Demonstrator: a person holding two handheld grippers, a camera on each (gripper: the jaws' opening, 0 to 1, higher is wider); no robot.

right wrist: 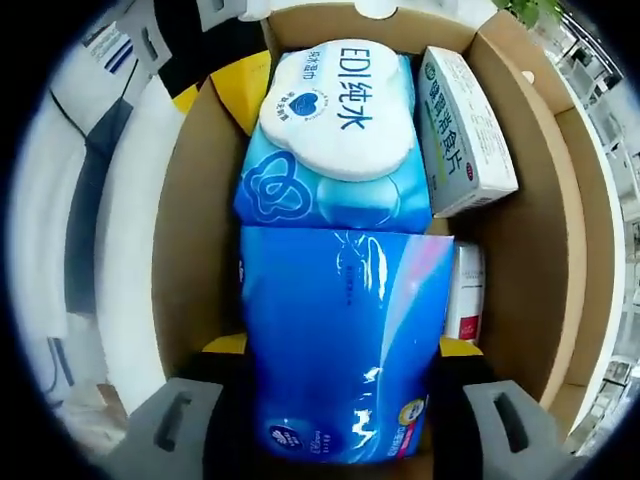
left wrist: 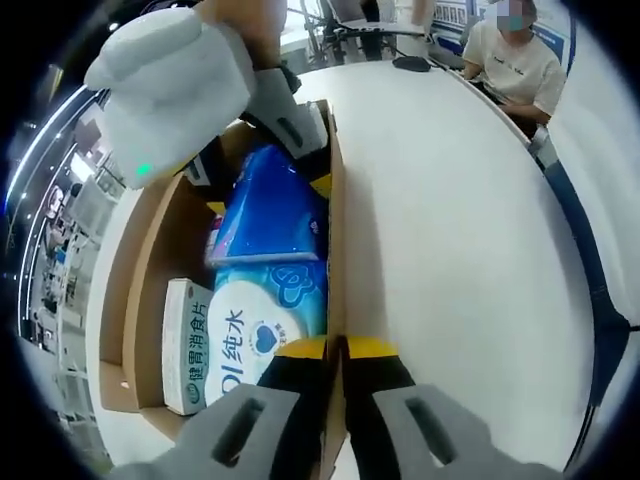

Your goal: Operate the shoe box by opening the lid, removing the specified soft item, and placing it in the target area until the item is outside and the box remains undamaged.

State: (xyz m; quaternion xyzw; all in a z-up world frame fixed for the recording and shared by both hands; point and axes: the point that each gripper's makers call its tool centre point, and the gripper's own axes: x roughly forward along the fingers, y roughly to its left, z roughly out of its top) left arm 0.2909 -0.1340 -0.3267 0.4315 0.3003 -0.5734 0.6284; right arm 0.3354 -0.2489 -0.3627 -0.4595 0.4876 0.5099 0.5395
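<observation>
Your right gripper (right wrist: 340,400) has its jaws spread around the blue tissue pack (right wrist: 345,340), pinching it at 6 o'clock inside the shoe box (right wrist: 190,250). At 12 o'clock past it lies the wet-wipes pack (right wrist: 335,120). Your left gripper (left wrist: 335,352) pinches the box's side wall (left wrist: 337,240), jaws pressed together on it.

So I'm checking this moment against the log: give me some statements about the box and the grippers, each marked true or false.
1. The shoe box is open. True.
2. The right gripper straddles the blue tissue pack. True.
3. The left gripper holds the wet wipes pack. False: it is clamped on the box wall.
4. The medicine box lies on the table. False: it is inside the box beside the wipes.
</observation>
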